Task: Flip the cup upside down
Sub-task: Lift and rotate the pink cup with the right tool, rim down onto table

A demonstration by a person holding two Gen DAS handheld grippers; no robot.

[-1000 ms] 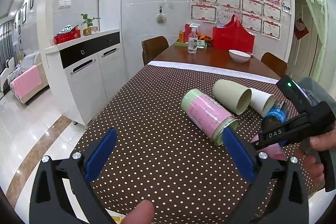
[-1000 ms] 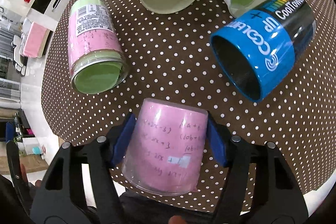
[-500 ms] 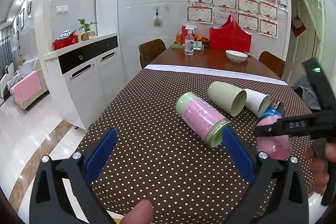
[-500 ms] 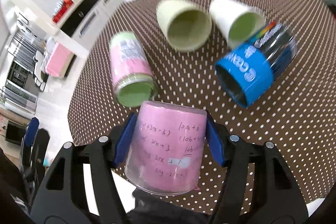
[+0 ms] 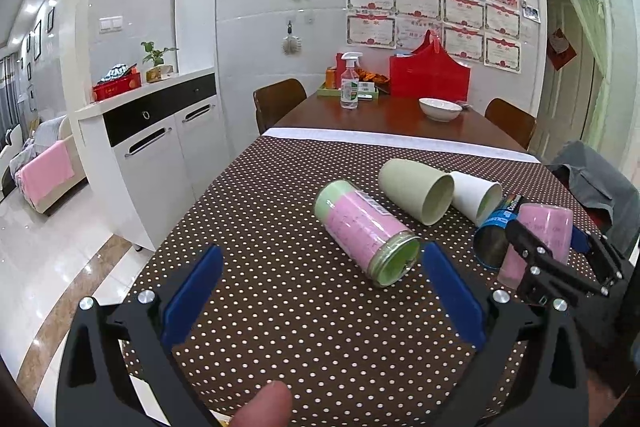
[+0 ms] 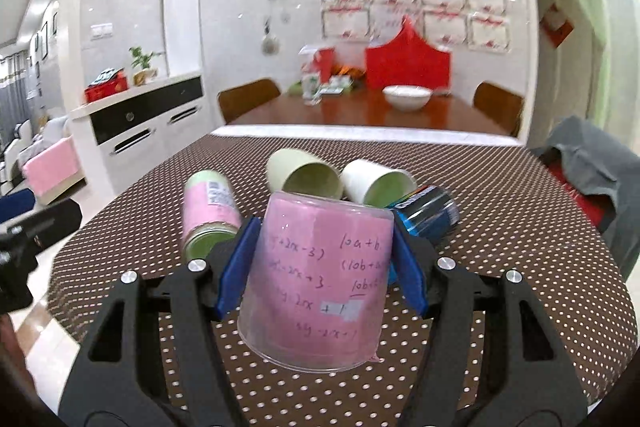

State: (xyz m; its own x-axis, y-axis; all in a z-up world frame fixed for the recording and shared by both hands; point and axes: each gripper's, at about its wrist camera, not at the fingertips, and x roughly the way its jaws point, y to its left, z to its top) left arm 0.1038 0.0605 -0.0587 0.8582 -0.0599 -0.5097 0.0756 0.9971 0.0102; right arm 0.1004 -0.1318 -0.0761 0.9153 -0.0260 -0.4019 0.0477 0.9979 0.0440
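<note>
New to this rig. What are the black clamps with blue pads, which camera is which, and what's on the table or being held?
There is no robot here: a person holds a hand-operated two-finger clamp in each hand, and each clamp carries a fisheye camera looking forward along its fingers.

In the left camera's picture, the left gripper is open and empty, and the right gripper shows at the edge. In the right camera's picture, that right gripper is shut on the clear plastic cup with a pink handwritten paper liner, its wider rim facing down.

Lying on their sides on the brown white-dotted tablecloth are a pink-and-green labelled jar, a pale green cup, a white cup with a green inside and a blue-and-black printed mug.
</note>
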